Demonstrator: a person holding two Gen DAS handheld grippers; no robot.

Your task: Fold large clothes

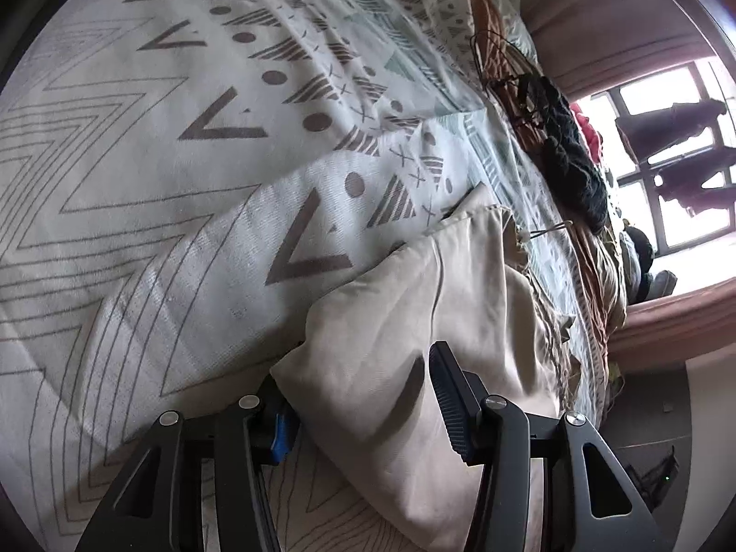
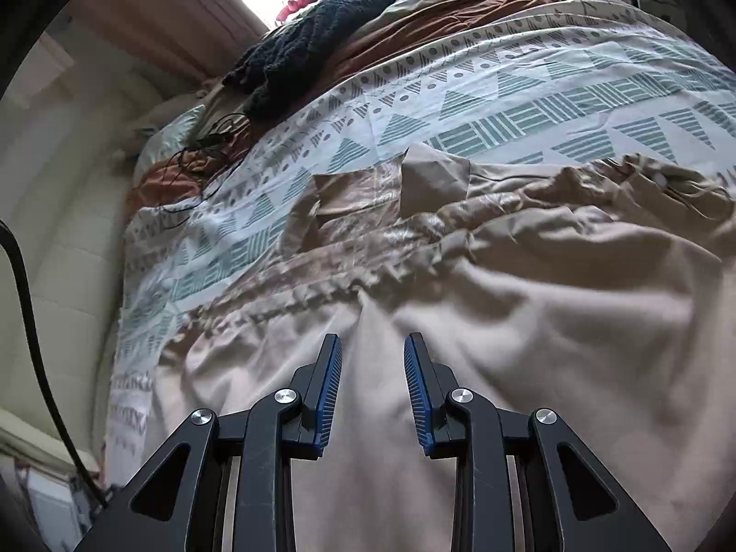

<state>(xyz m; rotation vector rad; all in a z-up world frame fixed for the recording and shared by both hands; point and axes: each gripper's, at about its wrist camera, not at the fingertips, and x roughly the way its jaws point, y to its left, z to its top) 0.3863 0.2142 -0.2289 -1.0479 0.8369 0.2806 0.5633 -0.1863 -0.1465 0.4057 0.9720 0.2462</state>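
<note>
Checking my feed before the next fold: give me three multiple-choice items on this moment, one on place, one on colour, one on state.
1. Where does the beige garment lie?
A. on the patterned bedspread
B. on a chair
C. on the floor

2. What colour is the knitted item at the far side of the bed?
A. white
B. yellow
C. dark, near black

3. How does the right gripper stand?
A. shut on a cable
B. open, nothing pinched
C. shut on the garment

Answers: 1 A, bedspread pattern shows around the garment. 2 C, it reads dark against the orange cloth. 3 B, a clear gap between its pads.
</note>
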